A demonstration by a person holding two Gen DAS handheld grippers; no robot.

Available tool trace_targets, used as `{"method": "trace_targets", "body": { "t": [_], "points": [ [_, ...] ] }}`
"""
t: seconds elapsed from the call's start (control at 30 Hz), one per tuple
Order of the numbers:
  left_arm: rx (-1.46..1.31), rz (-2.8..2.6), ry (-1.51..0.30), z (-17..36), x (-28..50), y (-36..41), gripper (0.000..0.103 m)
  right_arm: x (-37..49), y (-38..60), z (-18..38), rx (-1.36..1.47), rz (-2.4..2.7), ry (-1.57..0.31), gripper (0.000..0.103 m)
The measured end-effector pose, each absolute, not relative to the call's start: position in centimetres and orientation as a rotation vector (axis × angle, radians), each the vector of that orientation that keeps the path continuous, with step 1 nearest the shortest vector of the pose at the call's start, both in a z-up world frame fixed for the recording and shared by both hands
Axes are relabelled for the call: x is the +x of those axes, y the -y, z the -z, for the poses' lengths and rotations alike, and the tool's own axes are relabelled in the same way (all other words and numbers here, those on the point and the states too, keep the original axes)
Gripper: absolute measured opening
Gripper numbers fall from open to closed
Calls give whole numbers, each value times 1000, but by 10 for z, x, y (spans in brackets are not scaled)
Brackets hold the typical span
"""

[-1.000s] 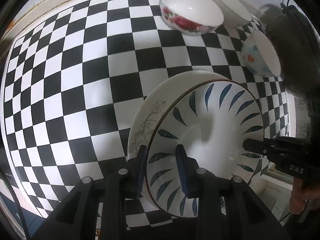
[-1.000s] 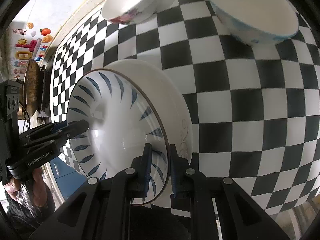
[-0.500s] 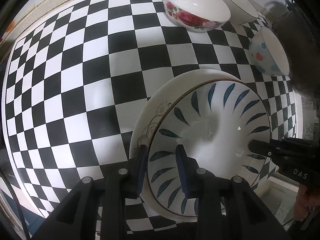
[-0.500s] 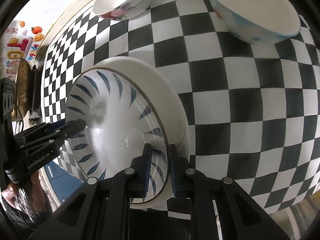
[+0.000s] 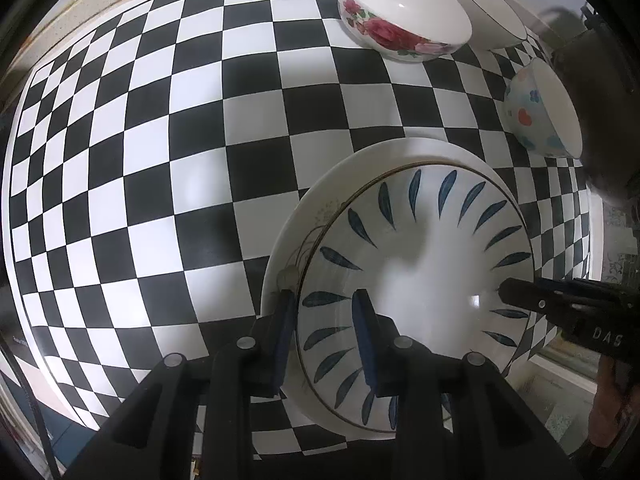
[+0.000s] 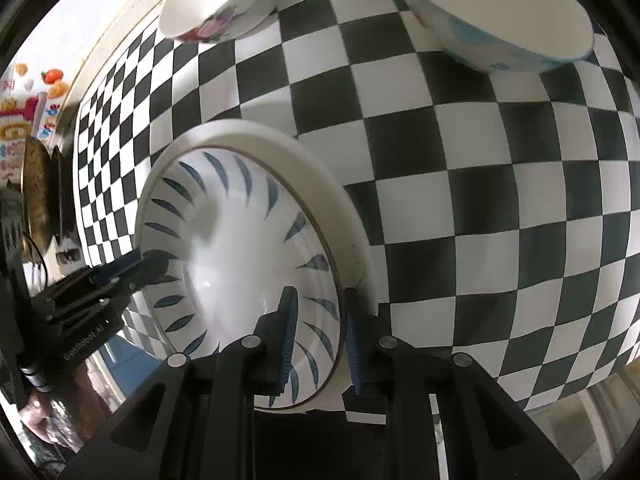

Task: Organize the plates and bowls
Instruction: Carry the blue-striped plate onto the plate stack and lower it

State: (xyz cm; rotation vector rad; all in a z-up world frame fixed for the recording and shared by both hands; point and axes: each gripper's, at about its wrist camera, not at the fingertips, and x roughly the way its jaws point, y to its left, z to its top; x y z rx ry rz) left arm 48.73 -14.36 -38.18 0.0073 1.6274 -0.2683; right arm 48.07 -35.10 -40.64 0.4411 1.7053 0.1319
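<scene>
A white plate with blue leaf marks sits low over a larger plain white plate on the checkered table. My left gripper is shut on the leaf plate's near rim. My right gripper is shut on the opposite rim of the leaf plate, and it shows in the left wrist view at the right. The white plate lies right under it. Whether the two plates touch cannot be told.
A rose-pattern bowl and a plain white bowl stand at the back. A bowl with coloured spots stands at the right, also close in the right wrist view. A dark pot is at the far right edge.
Both grippers have lowered the leaf plate closer onto the white plate. The jaws of both look slightly wider apart than before, still at the rim.
</scene>
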Motion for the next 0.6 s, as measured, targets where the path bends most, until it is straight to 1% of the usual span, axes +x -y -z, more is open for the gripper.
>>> {"method": "trace_targets", "body": {
  "t": [0.17,0.43,0.6],
  "points": [
    [7,270,-1627,382,484,139,27,481,352,403,432,-121,-1701,25],
    [4,253,-1626,381,474,136,27,475,347,387,337,-75,-1673,25],
    [19,234,-1599,370,460,136,27,465,337,374,244,-21,-1631,25]
  ]
}}
